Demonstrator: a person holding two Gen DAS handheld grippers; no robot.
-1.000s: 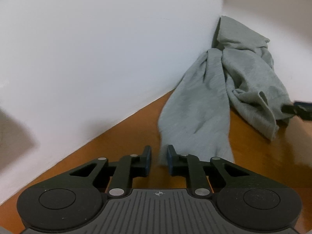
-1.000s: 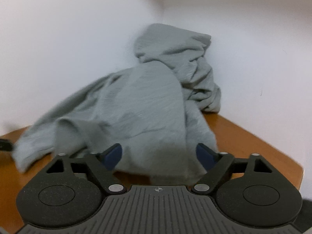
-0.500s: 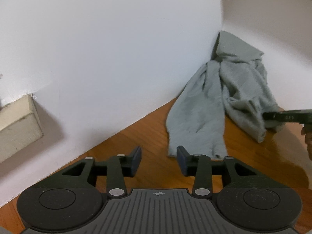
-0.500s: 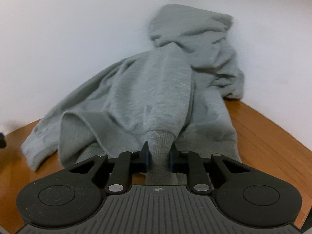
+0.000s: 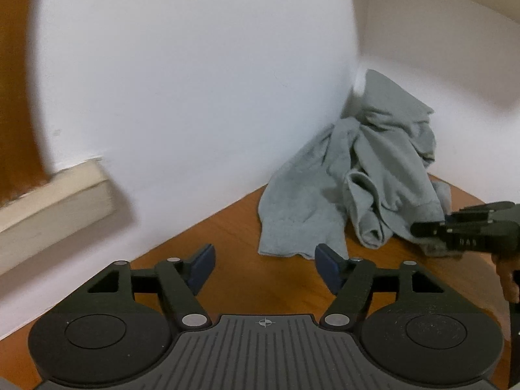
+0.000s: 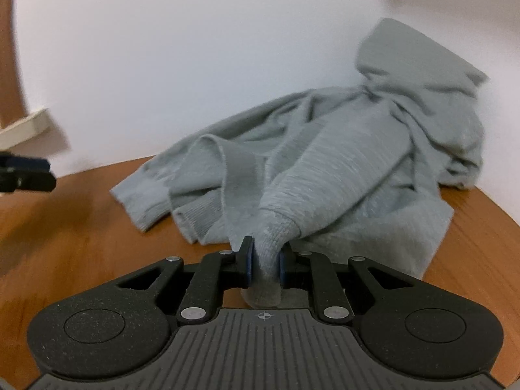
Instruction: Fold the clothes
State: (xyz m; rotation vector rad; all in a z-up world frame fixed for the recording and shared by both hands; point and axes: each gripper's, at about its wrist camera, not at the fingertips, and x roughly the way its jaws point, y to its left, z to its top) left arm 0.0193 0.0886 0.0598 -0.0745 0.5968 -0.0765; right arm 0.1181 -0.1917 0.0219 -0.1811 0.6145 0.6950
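Closing R gripper point(image 6: 264, 261) clamps sweatshirt point(image 6: 341, 162) cuff, sleeve running ahead; L gripper point(image 5: 265, 265) opening, empty, hem just ahead.

Your right claw point(image 5: 419, 229) is cut off by the left wrist view's right edge, so its body runs out of sight. The grey sweatshirt point(image 6: 341, 162) covers the surface point(image 6: 81, 221) beneath it, and its top edge blurs against the wall. The cuff's end drops behind your claw's body.
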